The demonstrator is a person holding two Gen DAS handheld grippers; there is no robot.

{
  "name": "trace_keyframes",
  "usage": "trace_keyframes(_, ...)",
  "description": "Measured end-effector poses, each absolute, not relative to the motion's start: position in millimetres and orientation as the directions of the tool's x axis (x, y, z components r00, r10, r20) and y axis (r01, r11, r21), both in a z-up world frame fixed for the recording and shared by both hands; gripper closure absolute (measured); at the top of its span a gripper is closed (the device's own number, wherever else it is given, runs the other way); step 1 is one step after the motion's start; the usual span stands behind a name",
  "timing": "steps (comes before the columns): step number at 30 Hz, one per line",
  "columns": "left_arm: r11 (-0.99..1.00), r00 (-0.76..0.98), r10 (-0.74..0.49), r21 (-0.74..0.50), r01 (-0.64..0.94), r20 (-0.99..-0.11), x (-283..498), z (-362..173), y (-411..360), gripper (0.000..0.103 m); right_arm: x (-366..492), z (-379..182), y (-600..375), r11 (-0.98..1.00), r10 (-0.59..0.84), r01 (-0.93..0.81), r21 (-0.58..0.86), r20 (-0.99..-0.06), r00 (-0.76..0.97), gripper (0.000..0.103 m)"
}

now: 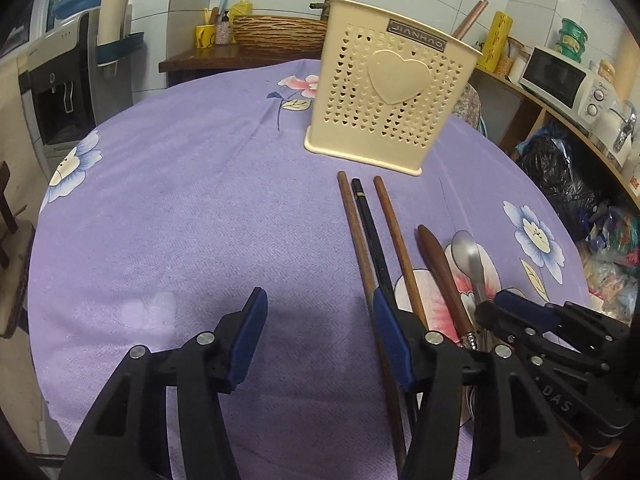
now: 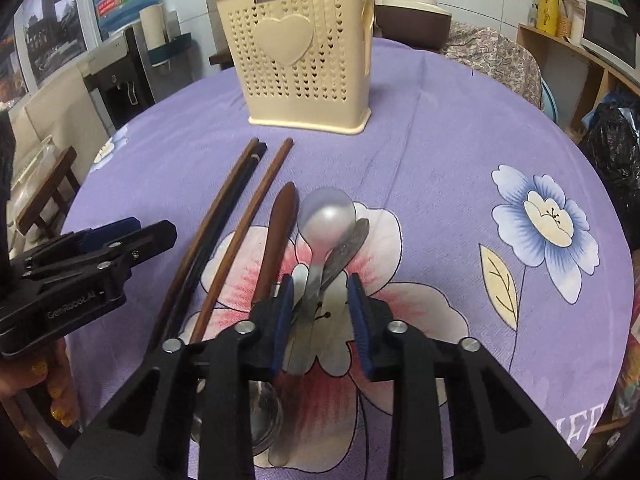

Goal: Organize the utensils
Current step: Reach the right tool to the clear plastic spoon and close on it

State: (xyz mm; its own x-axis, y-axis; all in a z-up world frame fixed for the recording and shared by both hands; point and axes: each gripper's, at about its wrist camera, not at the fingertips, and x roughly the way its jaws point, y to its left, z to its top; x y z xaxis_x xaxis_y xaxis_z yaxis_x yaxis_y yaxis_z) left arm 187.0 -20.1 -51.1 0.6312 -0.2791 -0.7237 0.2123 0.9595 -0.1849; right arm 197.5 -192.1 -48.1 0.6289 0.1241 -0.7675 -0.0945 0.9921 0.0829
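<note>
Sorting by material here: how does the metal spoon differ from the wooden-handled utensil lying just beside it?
The metal spoon is pale silver with its round bowl pointing toward the holder; the wooden-handled utensil is dark brown and shows a tapered handle end there. The spoon's handle lies between the right tool's open fingers; the wooden one lies outside them. Both lie flat on the tablecloth.

Between the right tongs (image 2: 320,320), a spoon (image 2: 326,216) of dull brushed metal; left, wooden chopsticks (image 2: 256,196) — matt; ahead, a perforated, smooth plastic holder (image 2: 304,60) on woven cloth (image 2: 440,152).
</note>
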Motion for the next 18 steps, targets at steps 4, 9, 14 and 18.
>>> trace_keyframes(4, 0.959, 0.628, -0.280, -0.188, 0.211, -0.726, 188, -51, -21, 0.048, 197, -49, -192, 0.991, 0.132, -0.090, 0.098, -0.761, 0.635, 0.088)
trace_keyframes(9, 0.960, 0.621, -0.277, -0.188, 0.206, -0.733, 187, -54, -21, 0.048, 192, -42, -204, 0.989, 0.144, -0.076, 0.125, -0.737, 0.660, 0.095)
trace_keyframes(14, 0.961, 0.615, -0.270, -0.167, 0.222, -0.740, 184, -55, -28, 0.048, 186, -37, -229, 0.991, 0.108, -0.012, 0.137, -0.723, 0.682, 0.095)
trace_keyframes(18, 0.962, 0.612, -0.256, -0.137, 0.236, -0.749, 183, -55, -34, 0.048, 183, -43, -250, 0.992, 0.053, 0.048, 0.116, -0.732, 0.679, 0.095)
